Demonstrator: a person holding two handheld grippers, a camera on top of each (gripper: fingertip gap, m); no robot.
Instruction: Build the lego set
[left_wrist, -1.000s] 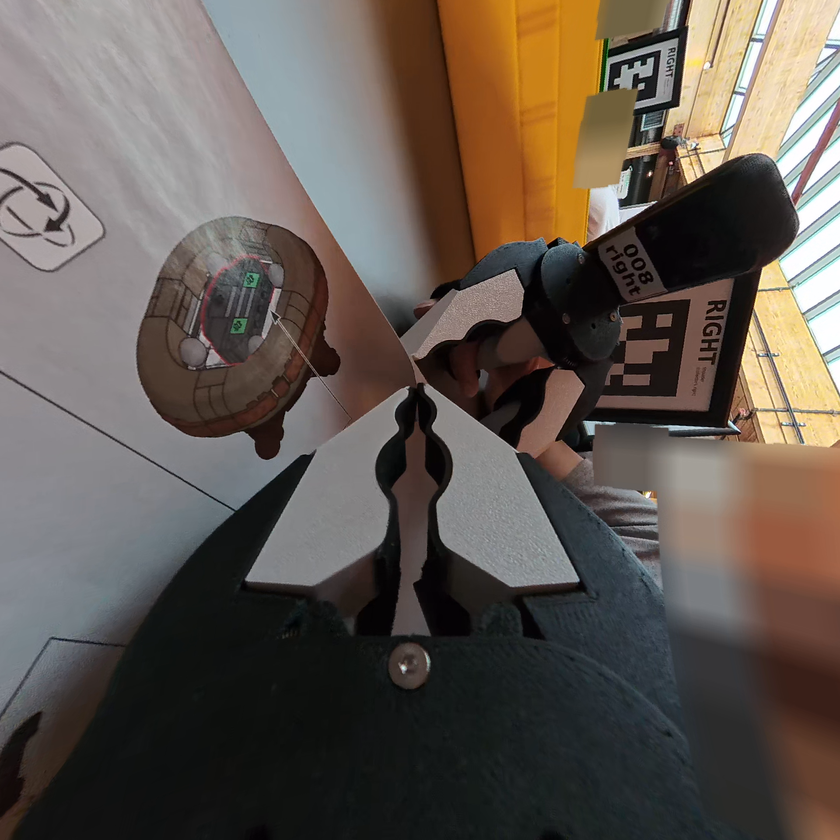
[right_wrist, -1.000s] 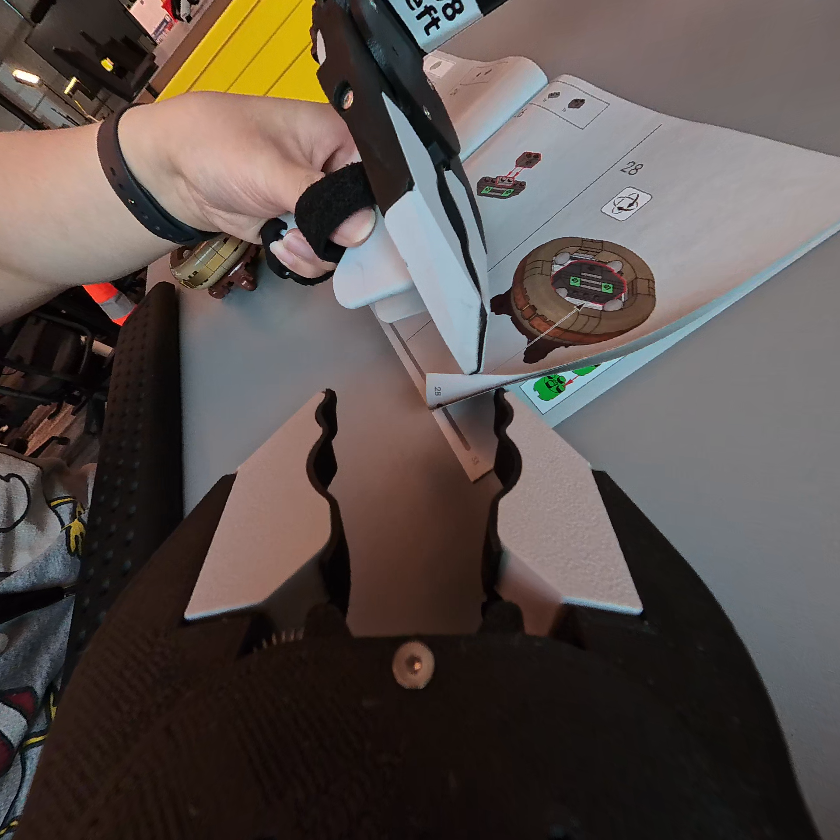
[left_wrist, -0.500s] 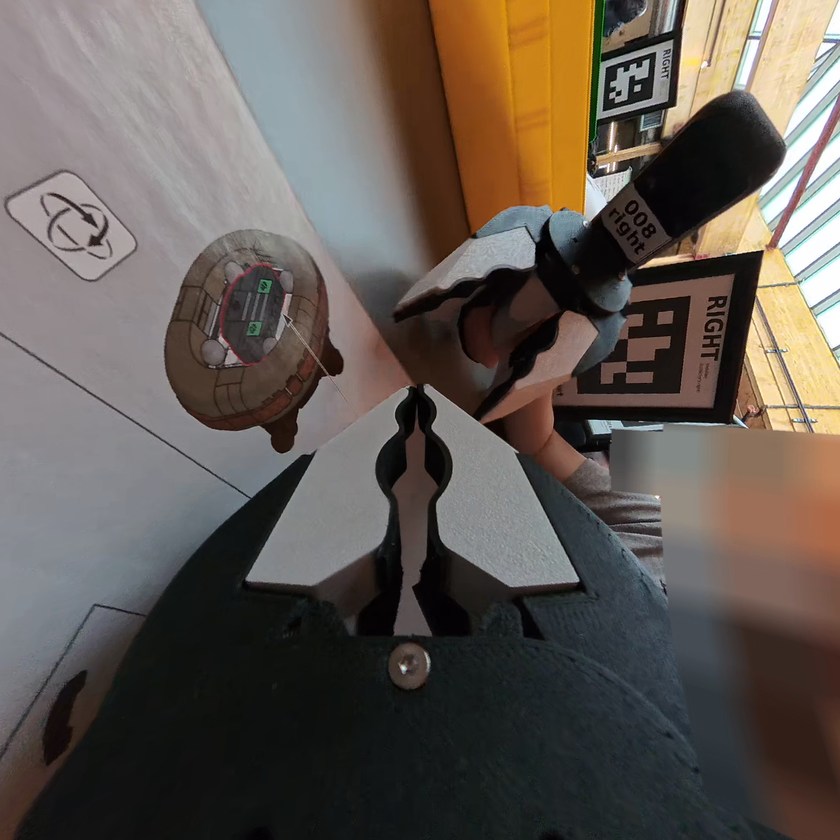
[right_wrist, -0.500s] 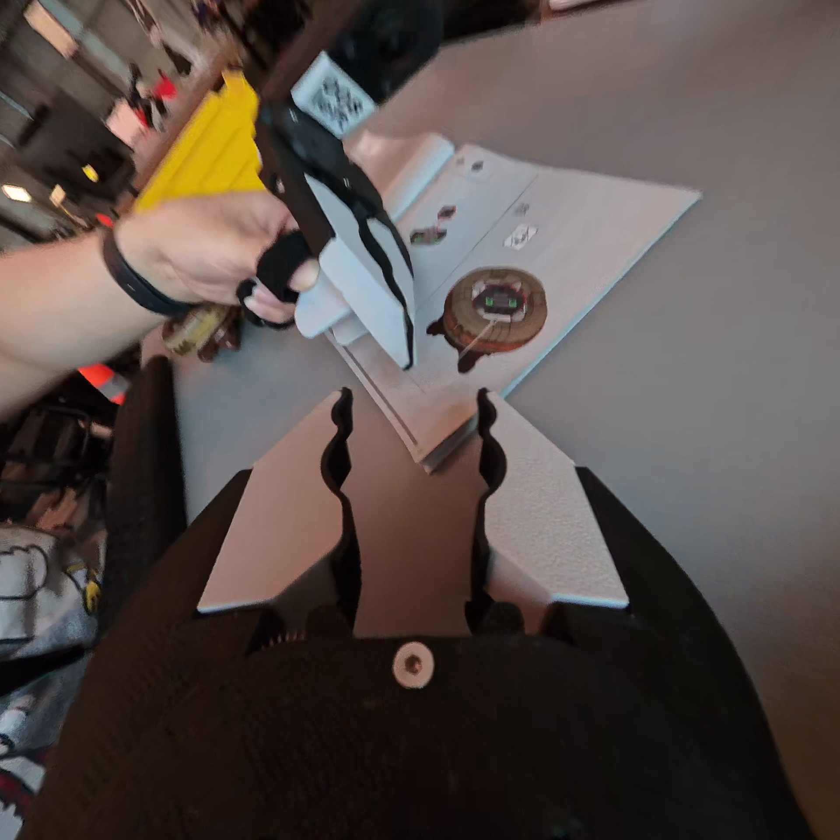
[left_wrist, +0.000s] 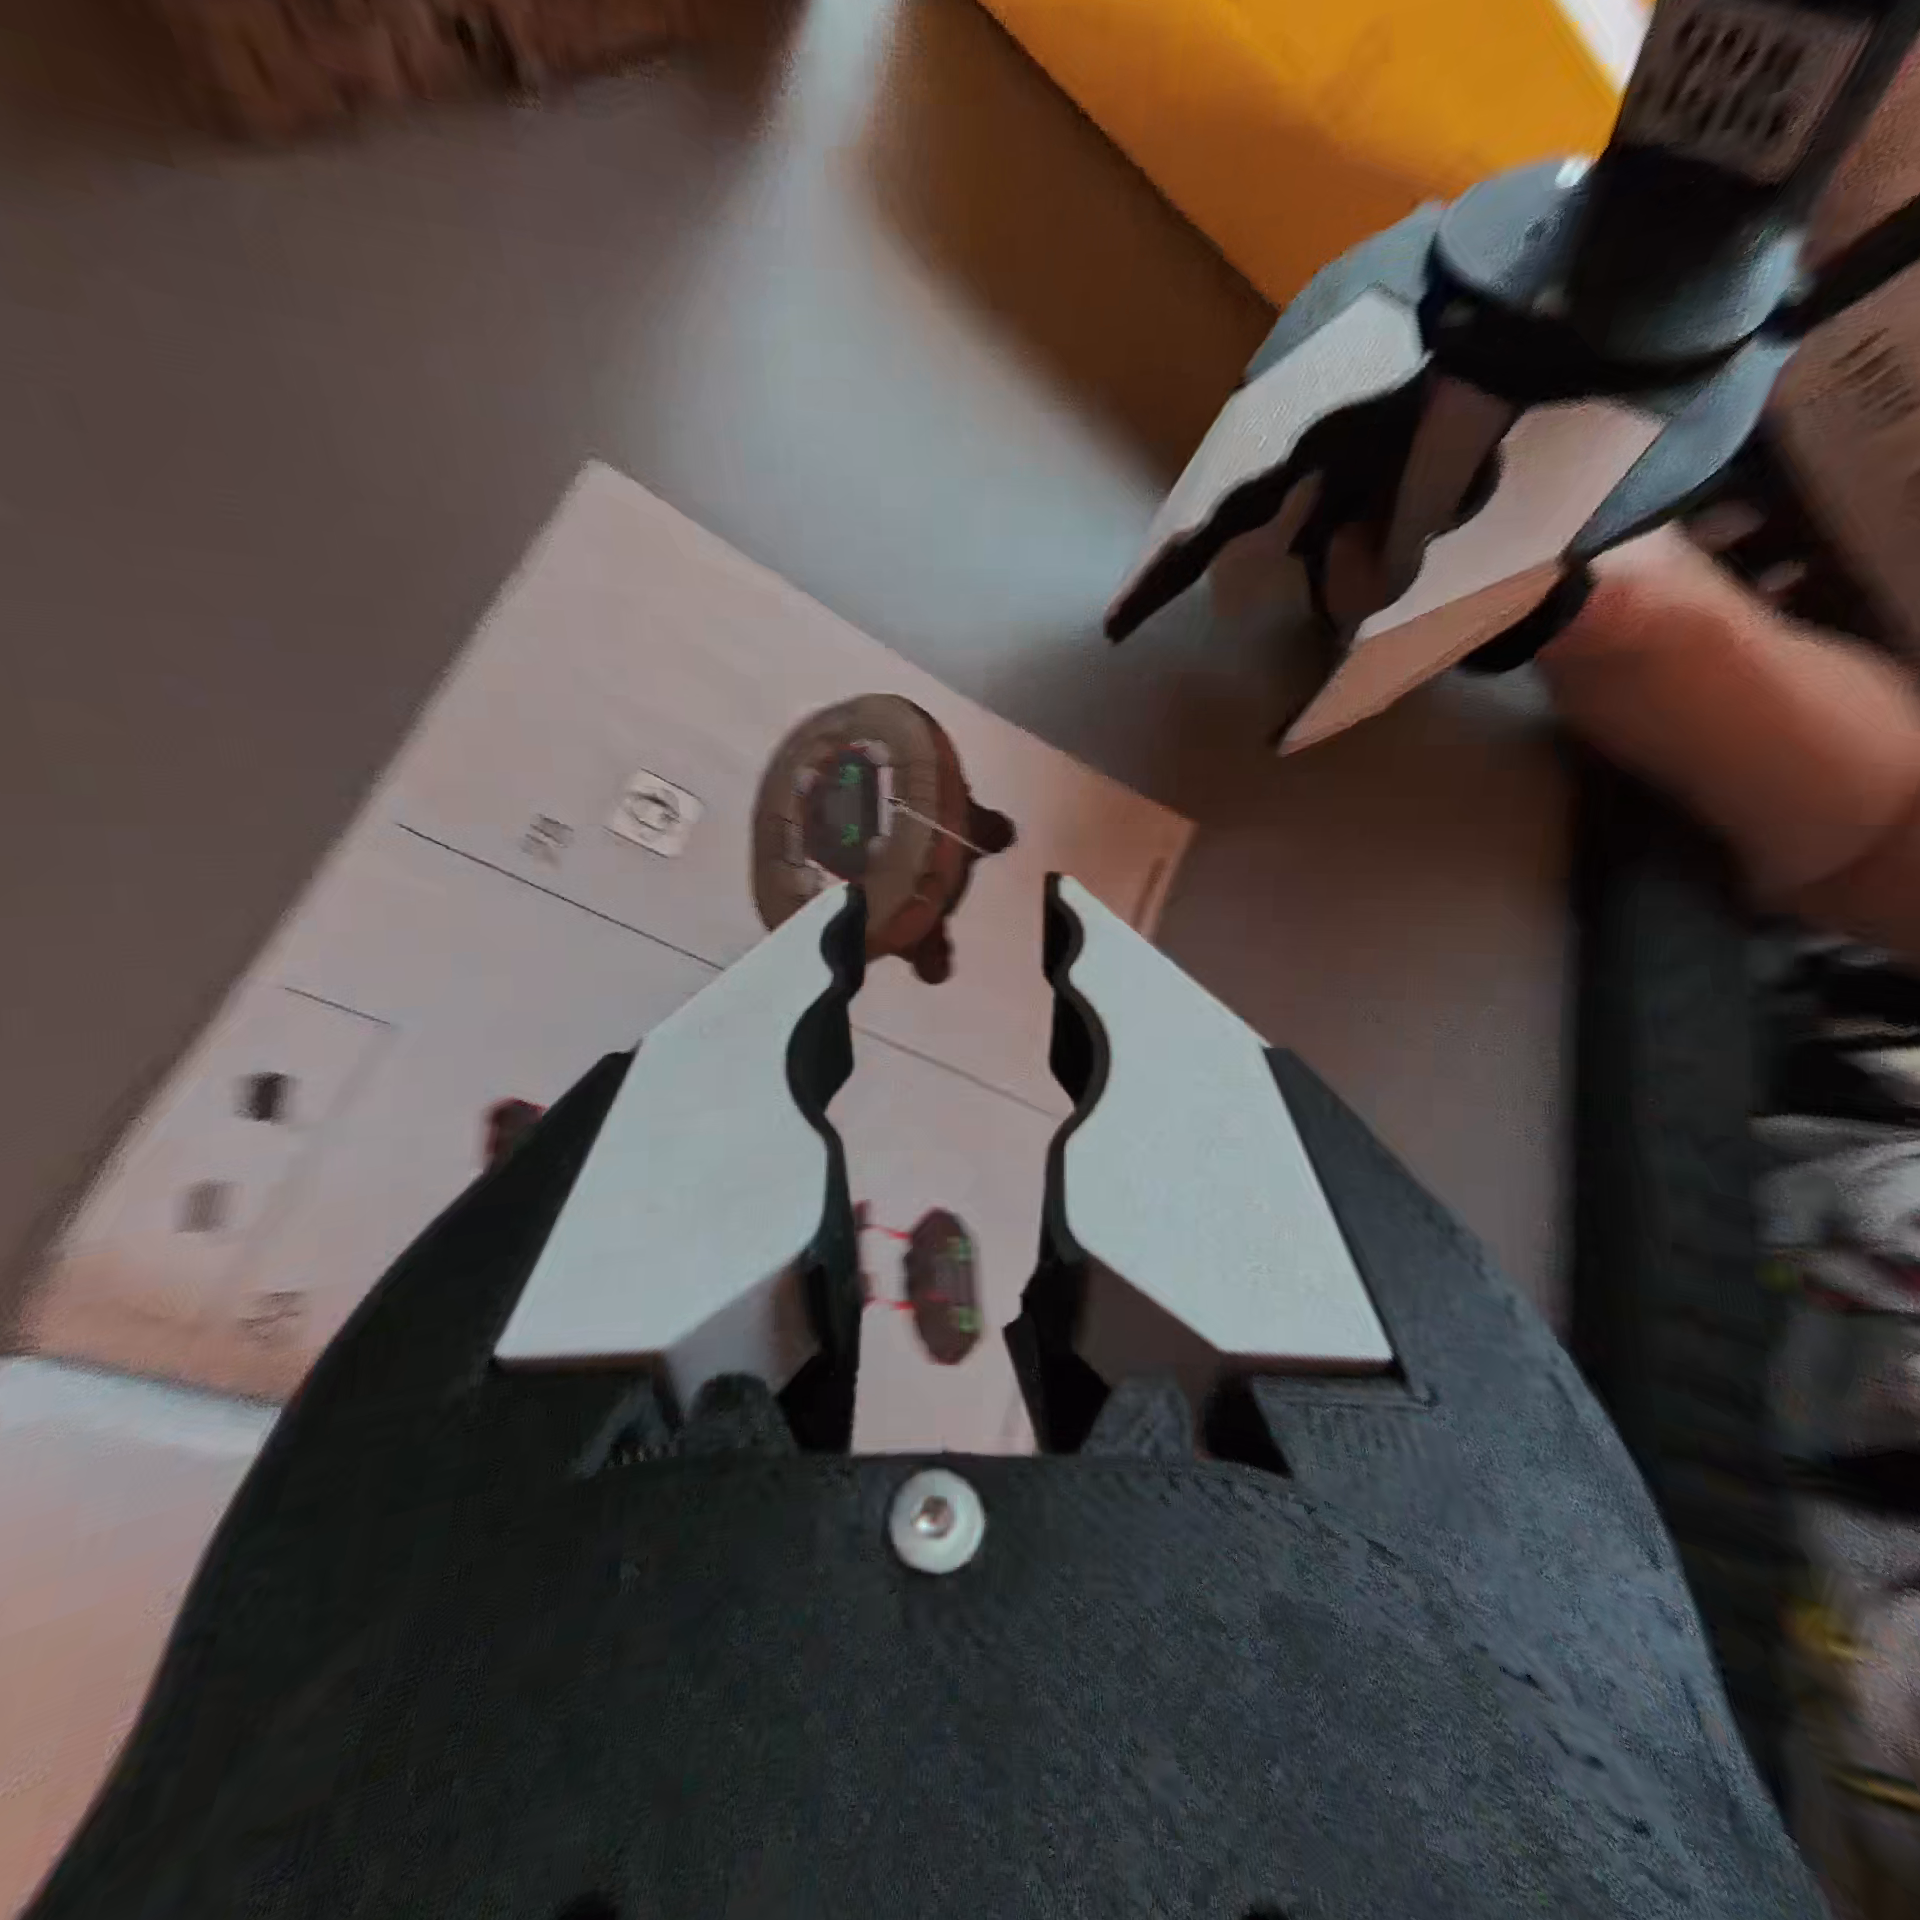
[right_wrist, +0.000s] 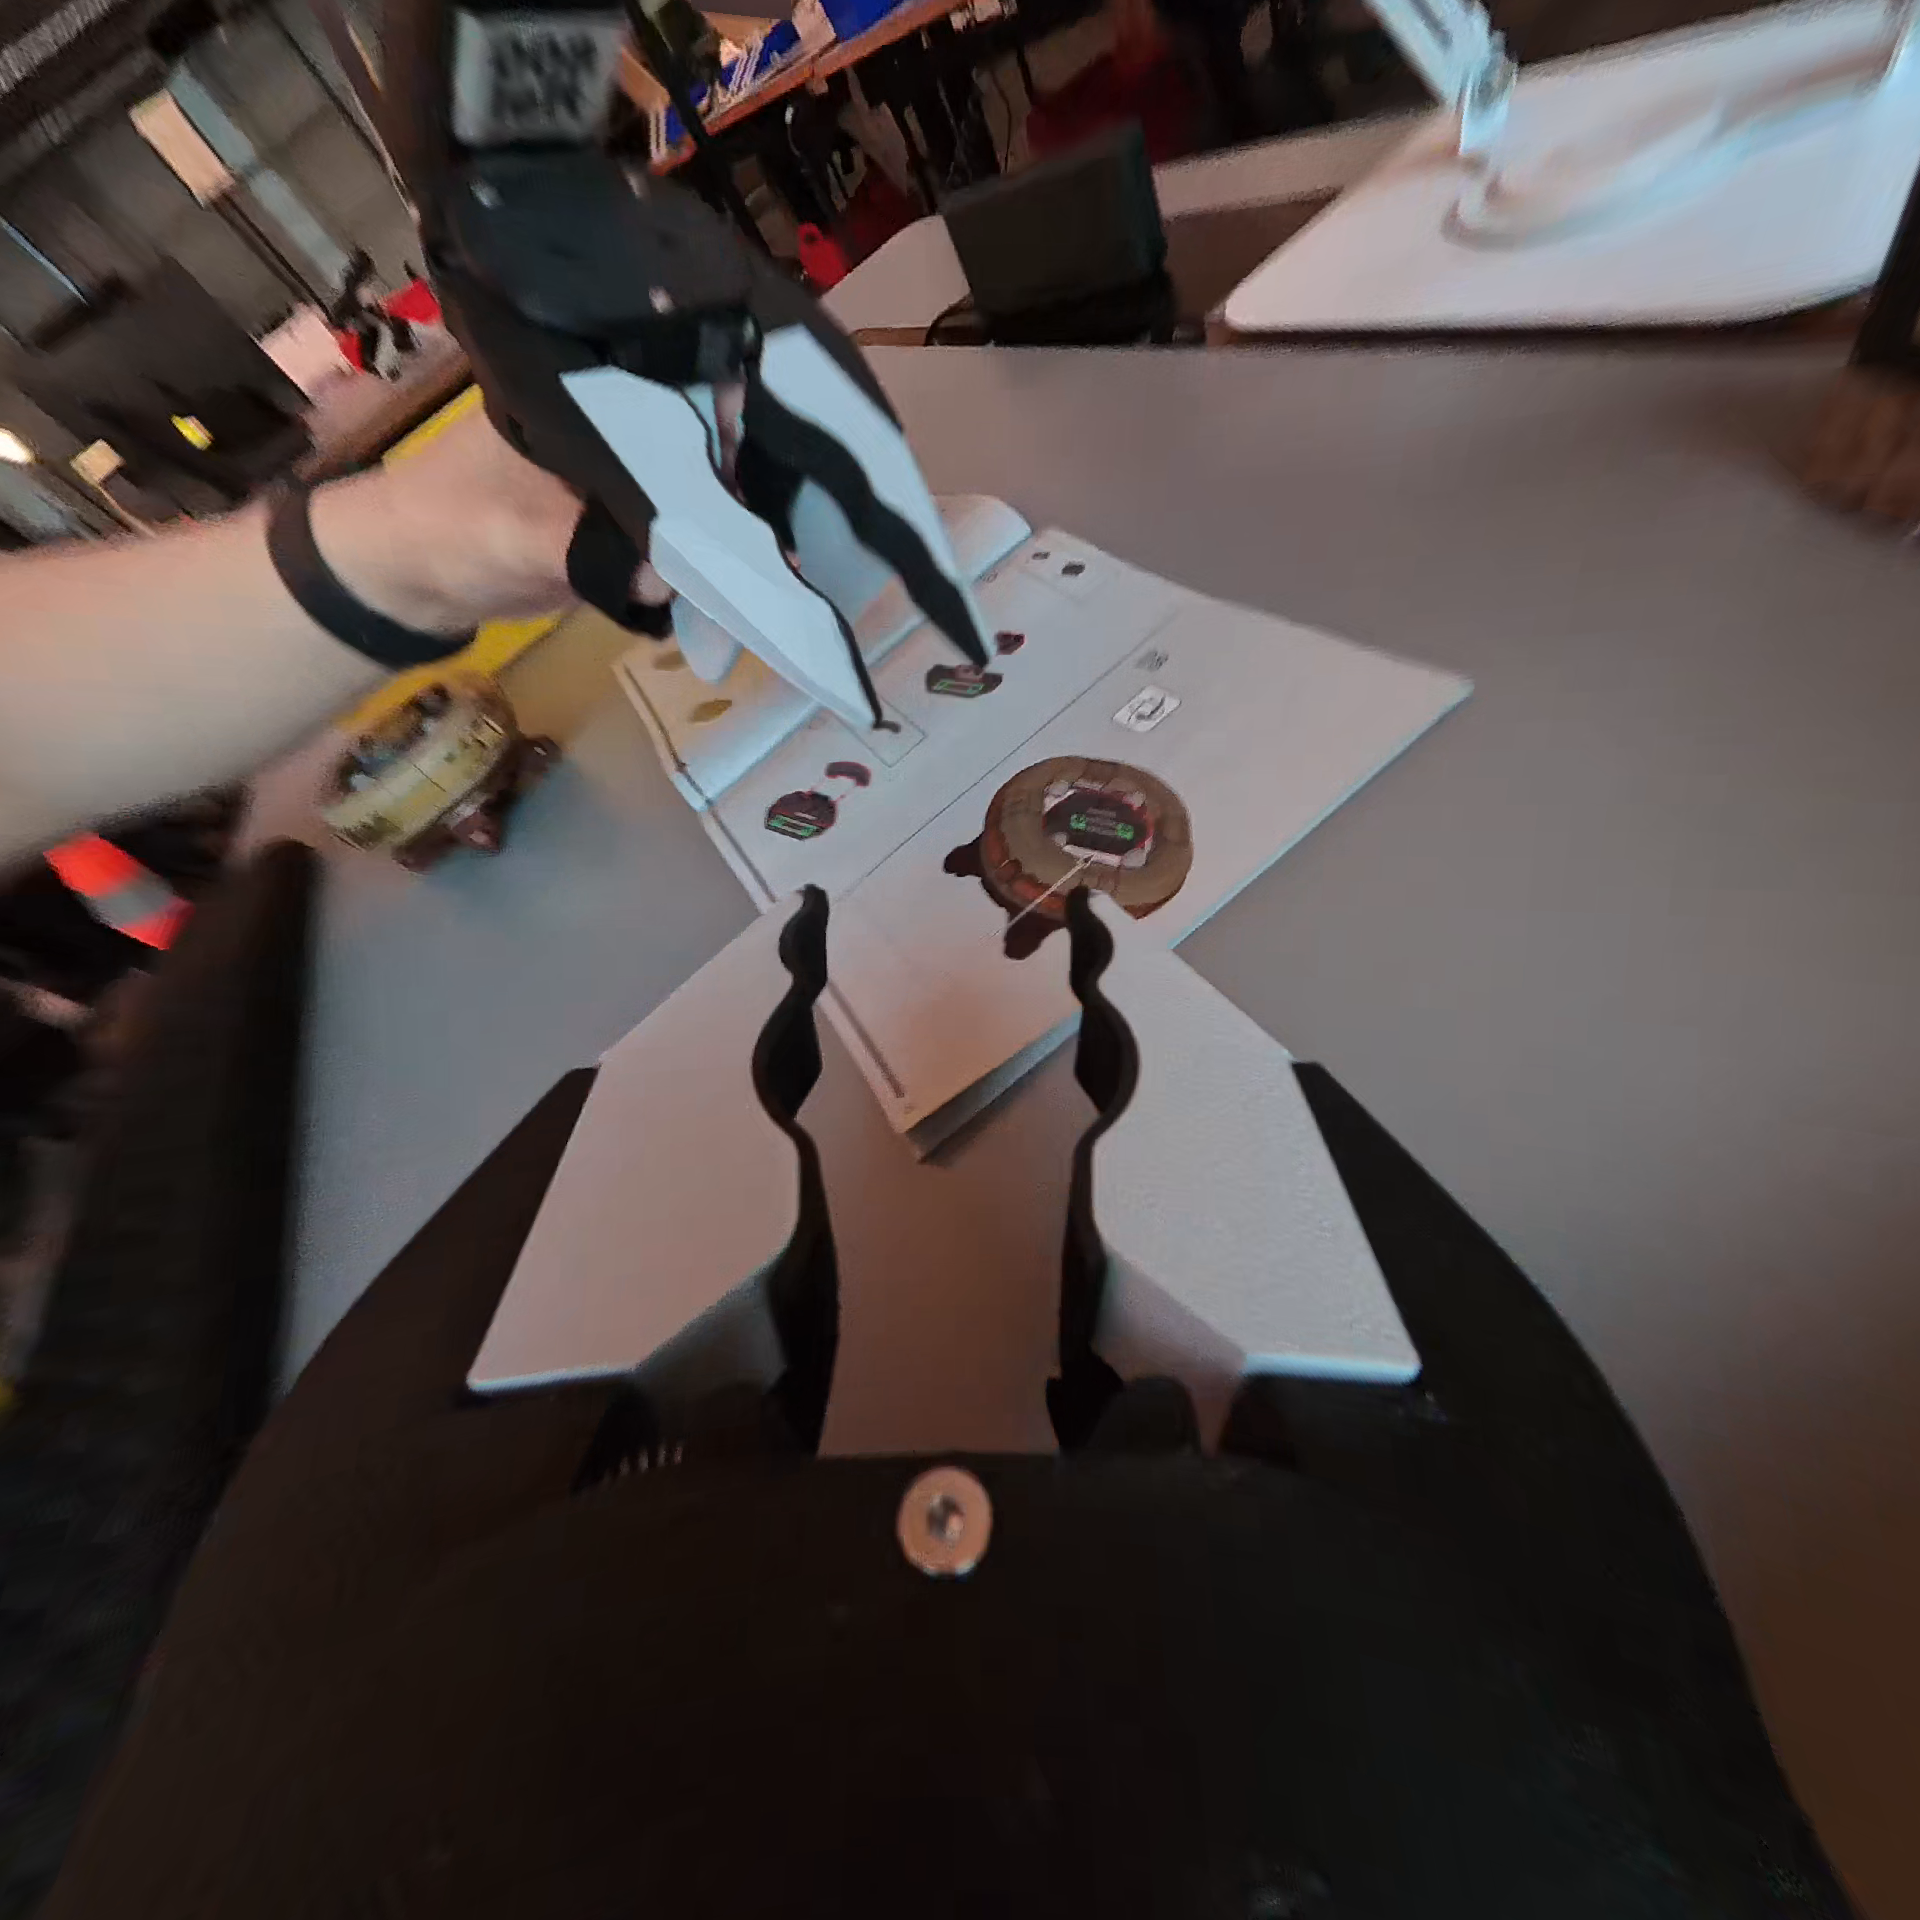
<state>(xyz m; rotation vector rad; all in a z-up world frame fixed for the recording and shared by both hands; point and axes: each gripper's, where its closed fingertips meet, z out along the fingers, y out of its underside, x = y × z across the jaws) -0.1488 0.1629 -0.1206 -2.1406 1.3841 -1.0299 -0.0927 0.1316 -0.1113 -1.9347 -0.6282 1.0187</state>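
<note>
far left on the grey table (right_wrist: 1558, 675) sits the half-built round lego model (right_wrist: 431, 774), tan with dark feet, untouched. next along, the left gripper (right_wrist: 925, 691) hangs over the open instruction booklet (right_wrist: 1299, 717), fingers apart and empty. the right gripper (right_wrist: 940, 914) hovers nearer the booklet's corner, fingers also apart, holding nothing. it looks like a checking step: reading the page with the round model drawing before fetching a piece. next they'd need to find that part; none shows here. a tag on the left gripper and the page print are too blurred to read.
</note>
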